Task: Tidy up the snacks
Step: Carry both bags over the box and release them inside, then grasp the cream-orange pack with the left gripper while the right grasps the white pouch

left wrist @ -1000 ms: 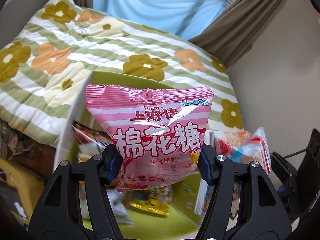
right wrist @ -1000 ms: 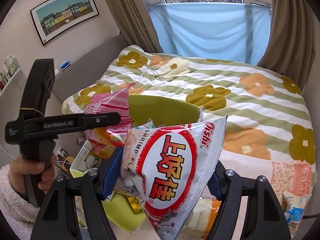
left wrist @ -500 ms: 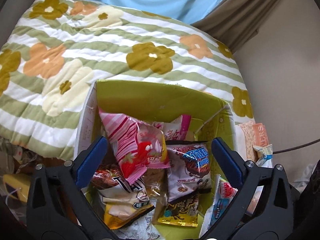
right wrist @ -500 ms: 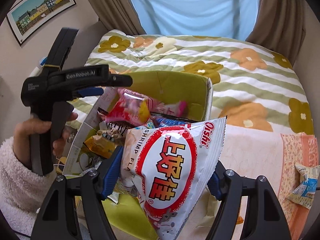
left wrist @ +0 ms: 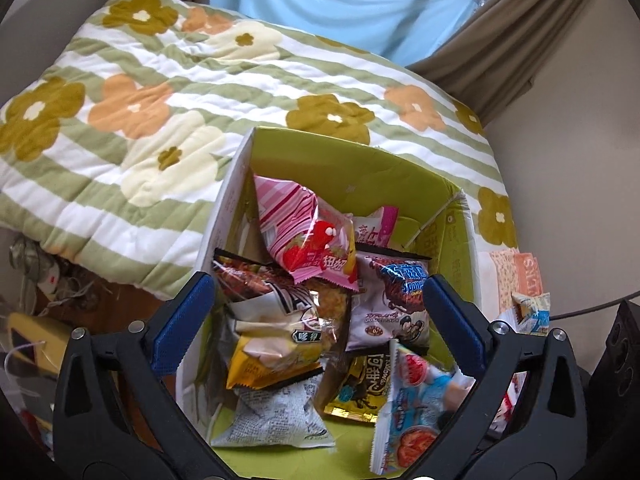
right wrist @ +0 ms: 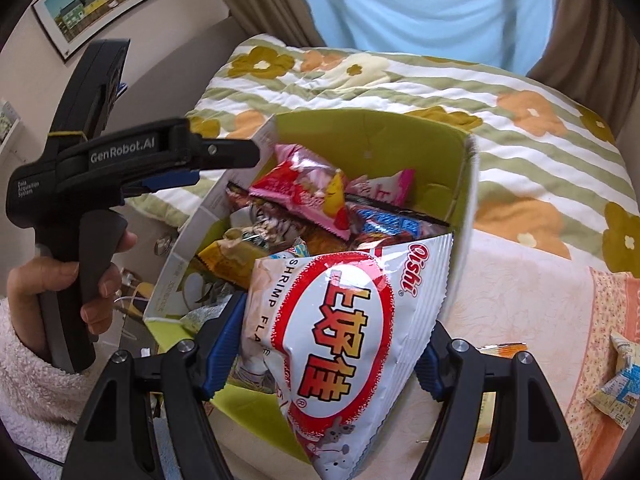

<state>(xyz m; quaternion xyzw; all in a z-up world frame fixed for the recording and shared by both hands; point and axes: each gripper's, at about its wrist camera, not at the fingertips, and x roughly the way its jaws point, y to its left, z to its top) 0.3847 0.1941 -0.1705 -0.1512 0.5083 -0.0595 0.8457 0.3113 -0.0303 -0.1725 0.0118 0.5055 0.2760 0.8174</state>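
A shrimp-chip bag [right wrist: 344, 344] is held clamped in the right gripper [right wrist: 324, 348] at lower centre, over the green box [right wrist: 372, 136]. The left gripper [left wrist: 316, 320], fingers spread apart and holding nothing, is seen above the pink bag [left wrist: 308, 236] lying in the box on the bed [left wrist: 160, 92].

box [left wrist: 460, 216] on bed [left wrist: 160, 92] edge; snack packets [left wrist: 308, 240] piled inside; loose packet [right wrist: 618, 388] right of box

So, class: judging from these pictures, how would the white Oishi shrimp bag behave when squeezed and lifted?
The shrimp bag looks puffed with air, so probably light for its size. Its glossy film may be slippery, and it hangs tilted in the right tongs. The wrinkles suggest it dents rather than staying stiff; hard squeezing could crush the contents.
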